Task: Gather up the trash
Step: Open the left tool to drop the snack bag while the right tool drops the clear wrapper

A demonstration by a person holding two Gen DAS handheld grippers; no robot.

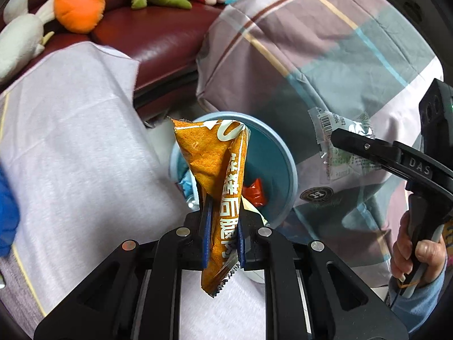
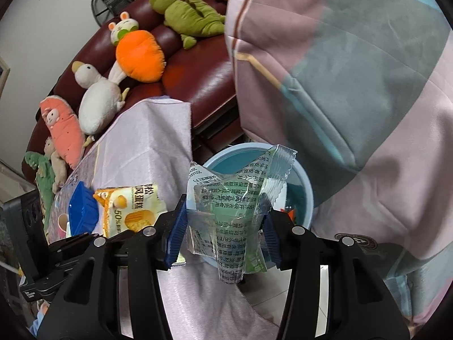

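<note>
My left gripper (image 1: 223,226) is shut on an orange snack wrapper (image 1: 218,170) and holds it upright over the light blue trash bin (image 1: 283,153). A red wrapper (image 1: 254,194) lies inside the bin. My right gripper (image 2: 223,229) is shut on a clear green-printed wrapper (image 2: 240,198) just in front of the bin's rim (image 2: 307,189). In the left wrist view the right gripper (image 1: 351,141) shows at the right, holding that clear wrapper (image 1: 331,130). A yellow cake wrapper (image 2: 130,206) lies on the cloth-covered table.
The lilac tablecloth (image 1: 73,141) covers the table left of the bin. A blue plastic container (image 2: 82,212) sits beside the yellow wrapper. A plaid-covered block (image 2: 354,85) stands right of the bin. A dark red sofa (image 2: 198,73) with plush toys lies behind.
</note>
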